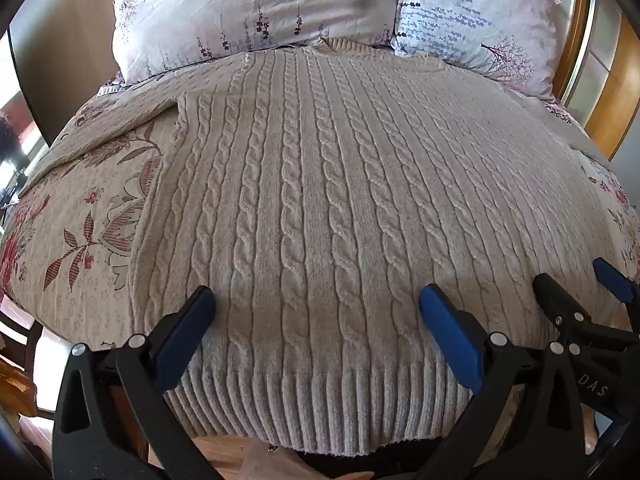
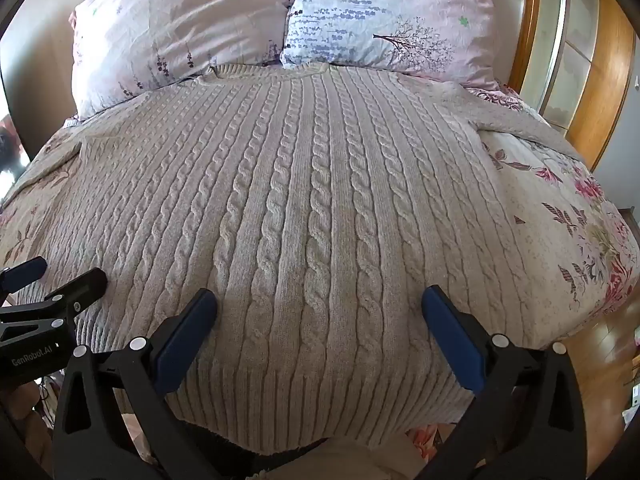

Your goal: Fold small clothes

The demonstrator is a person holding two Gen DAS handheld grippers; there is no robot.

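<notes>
A beige cable-knit sweater (image 1: 312, 200) lies flat on the bed, collar toward the pillows, ribbed hem hanging over the near edge. It also fills the right wrist view (image 2: 312, 208). My left gripper (image 1: 318, 300) is open and empty, its blue pads wide apart just above the sweater near the hem. My right gripper (image 2: 320, 300) is open and empty in the same way, further right along the hem. The right gripper shows at the right edge of the left wrist view (image 1: 580, 280). The left gripper shows at the left edge of the right wrist view (image 2: 56, 276).
A floral bedspread (image 1: 80, 208) covers the bed under the sweater. Two floral pillows (image 1: 248, 8) (image 1: 476, 16) lie against the headboard. A wooden wardrobe (image 2: 588, 64) stands to the right of the bed. Wood floor (image 2: 600, 360) shows at the bed's right side.
</notes>
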